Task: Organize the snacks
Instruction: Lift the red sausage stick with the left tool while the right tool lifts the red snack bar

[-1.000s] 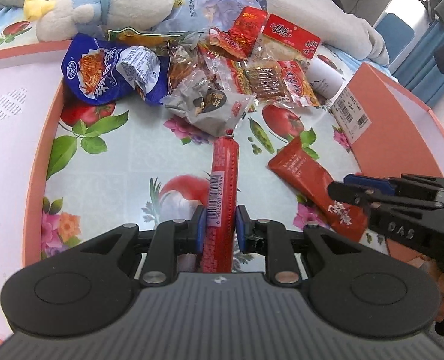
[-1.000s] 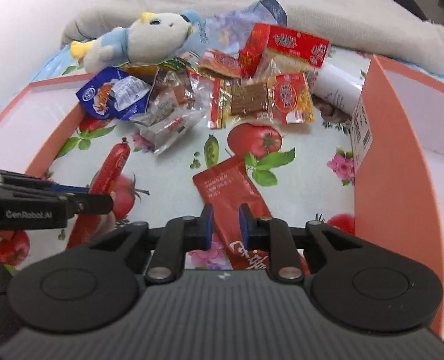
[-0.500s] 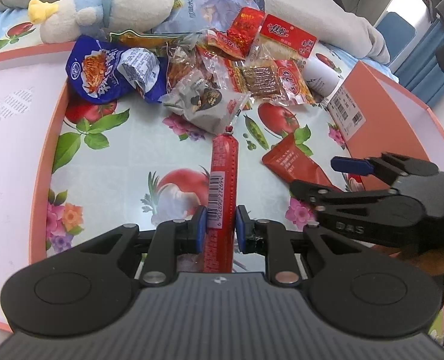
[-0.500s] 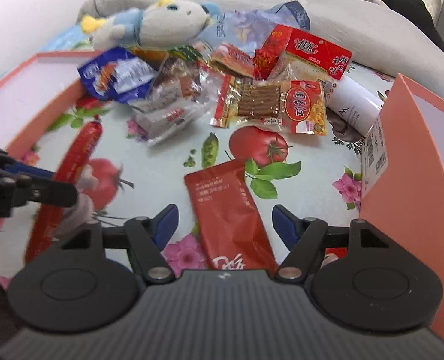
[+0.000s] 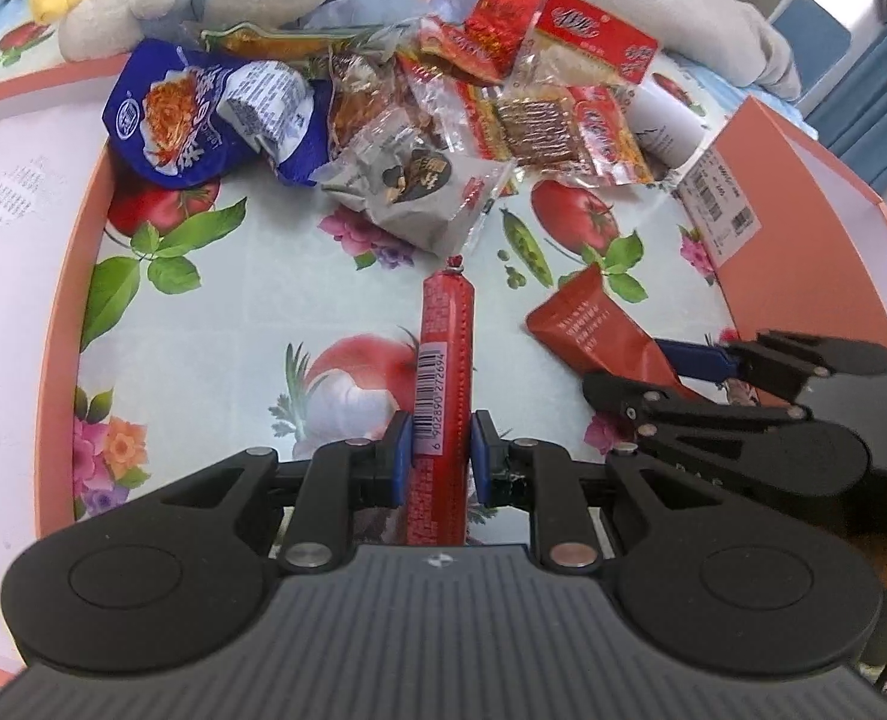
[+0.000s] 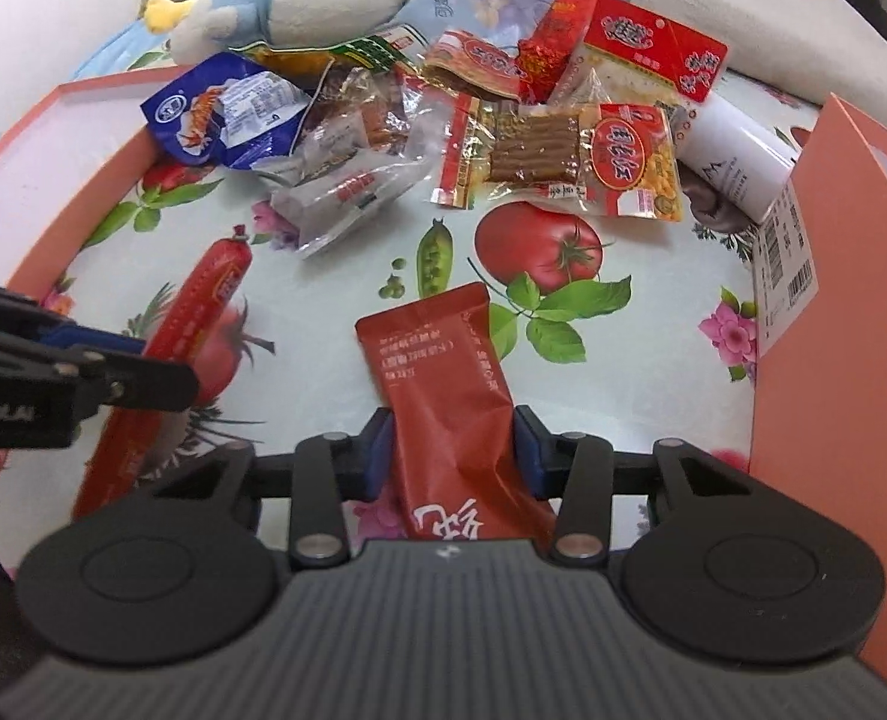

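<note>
Hidden and cut-off parts

The red sausage (image 5: 443, 384) lower end is hidden behind the left gripper (image 5: 440, 459); small print on the red sachet (image 6: 443, 384) is unreadable.

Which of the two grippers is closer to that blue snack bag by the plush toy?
Left. The left gripper, clamping the red sausage, sits on the blue snack bag's side; the right gripper sits farther over, around the red pouch.

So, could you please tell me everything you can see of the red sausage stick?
The red sausage stick is a long, slim tube in glossy red plastic film, with a white barcode label on its side and a crimped metal clip at the far tip. It points away from the left gripper, whose blue pads are shut on its near part. Below it is the floral tablecloth; whether it touches the cloth is unclear. Its far tip nearly reaches a grey snack packet.
</note>
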`<state>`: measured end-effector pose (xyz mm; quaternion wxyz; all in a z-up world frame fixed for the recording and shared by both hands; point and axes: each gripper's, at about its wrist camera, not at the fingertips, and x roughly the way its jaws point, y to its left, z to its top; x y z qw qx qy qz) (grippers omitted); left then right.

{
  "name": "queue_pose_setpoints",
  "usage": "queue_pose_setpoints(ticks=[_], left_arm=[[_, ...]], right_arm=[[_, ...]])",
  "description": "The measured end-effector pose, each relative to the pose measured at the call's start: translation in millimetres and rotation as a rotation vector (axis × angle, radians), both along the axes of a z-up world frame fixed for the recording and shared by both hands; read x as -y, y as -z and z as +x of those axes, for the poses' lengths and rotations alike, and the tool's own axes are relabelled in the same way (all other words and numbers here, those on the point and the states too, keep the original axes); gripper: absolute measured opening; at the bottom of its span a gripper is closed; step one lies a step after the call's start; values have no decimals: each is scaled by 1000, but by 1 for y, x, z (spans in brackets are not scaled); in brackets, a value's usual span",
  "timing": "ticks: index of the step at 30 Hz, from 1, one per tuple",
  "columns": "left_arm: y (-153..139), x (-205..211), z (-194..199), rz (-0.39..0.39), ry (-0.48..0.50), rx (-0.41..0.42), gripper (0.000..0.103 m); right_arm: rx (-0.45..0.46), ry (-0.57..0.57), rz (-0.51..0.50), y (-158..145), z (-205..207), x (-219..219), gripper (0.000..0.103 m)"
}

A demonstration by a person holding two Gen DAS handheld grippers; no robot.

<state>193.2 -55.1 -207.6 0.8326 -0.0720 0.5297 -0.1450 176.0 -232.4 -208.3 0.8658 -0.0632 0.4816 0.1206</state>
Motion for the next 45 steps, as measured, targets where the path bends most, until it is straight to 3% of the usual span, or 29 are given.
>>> queue_pose_setpoints(ticks=[8,19,27,34,45], left_arm=[[-21,2,15,-10,11,-9,24],[-20,14,0,-32,28,109,23],[-34,8,-23,-19,7,136,23],[-62,13,-27,-8,19,183,23],[-116,29,-25,-50,38,262,23]], right_arm=[[-49,94,12,-17,1,6,43],[107,207,44,-15,-33,18,43],[191,238,92,-32,-59,17,43],[250,257,111,-59,-64,22,42],[354,271,124,-114,-67,35,43]])
